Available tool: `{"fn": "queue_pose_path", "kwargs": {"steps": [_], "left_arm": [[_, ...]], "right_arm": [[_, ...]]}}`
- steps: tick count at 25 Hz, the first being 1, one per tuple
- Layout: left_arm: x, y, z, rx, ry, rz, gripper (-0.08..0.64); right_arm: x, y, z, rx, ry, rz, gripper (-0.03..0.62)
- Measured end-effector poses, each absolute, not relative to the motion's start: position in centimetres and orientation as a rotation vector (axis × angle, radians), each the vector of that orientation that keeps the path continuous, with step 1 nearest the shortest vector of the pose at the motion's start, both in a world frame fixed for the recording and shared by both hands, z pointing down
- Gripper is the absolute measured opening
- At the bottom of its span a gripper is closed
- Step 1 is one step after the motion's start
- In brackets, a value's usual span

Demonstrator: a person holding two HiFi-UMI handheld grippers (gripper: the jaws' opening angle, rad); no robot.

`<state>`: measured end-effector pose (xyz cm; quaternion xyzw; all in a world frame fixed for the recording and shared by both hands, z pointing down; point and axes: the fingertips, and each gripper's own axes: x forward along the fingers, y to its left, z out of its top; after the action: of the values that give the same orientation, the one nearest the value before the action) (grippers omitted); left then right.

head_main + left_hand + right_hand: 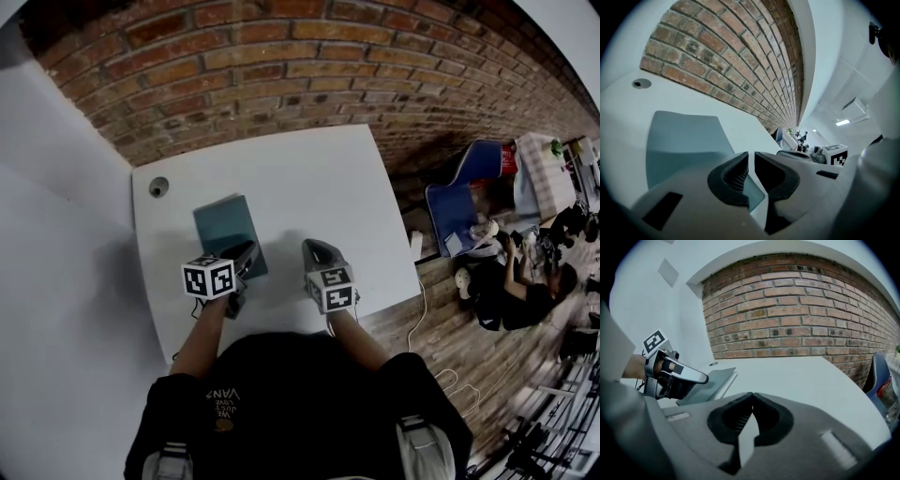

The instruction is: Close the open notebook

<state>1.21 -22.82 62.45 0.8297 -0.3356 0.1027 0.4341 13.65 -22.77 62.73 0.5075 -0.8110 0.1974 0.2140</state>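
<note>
Left tongs (pixel 751 157) slightly spread, gripping nothing, tips over near corner of teal notebook (pixel 223 220). Notebook lies flat on white table (pixel 319 178). Right tongs (pixel 752 397) pressed together, empty, beside it. Round hole (pixel 158 187) at table's far corner. Brick wall (pixel 281 66) behind. Person (pixel 511 291) sitting on wood floor (pixel 441 314), far right.
</note>
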Motion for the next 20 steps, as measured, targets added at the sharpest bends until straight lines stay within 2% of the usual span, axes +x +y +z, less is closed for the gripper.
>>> {"fn": "queue_pose_path", "kwargs": {"steps": [20], "left_arm": [[-2.7,-22.7,57.8,2.188,-1.006,0.177,0.031]], "right_arm": [[12.3,-22.9,58.8,1.435,-2.316,0.461,-0.002]]}}
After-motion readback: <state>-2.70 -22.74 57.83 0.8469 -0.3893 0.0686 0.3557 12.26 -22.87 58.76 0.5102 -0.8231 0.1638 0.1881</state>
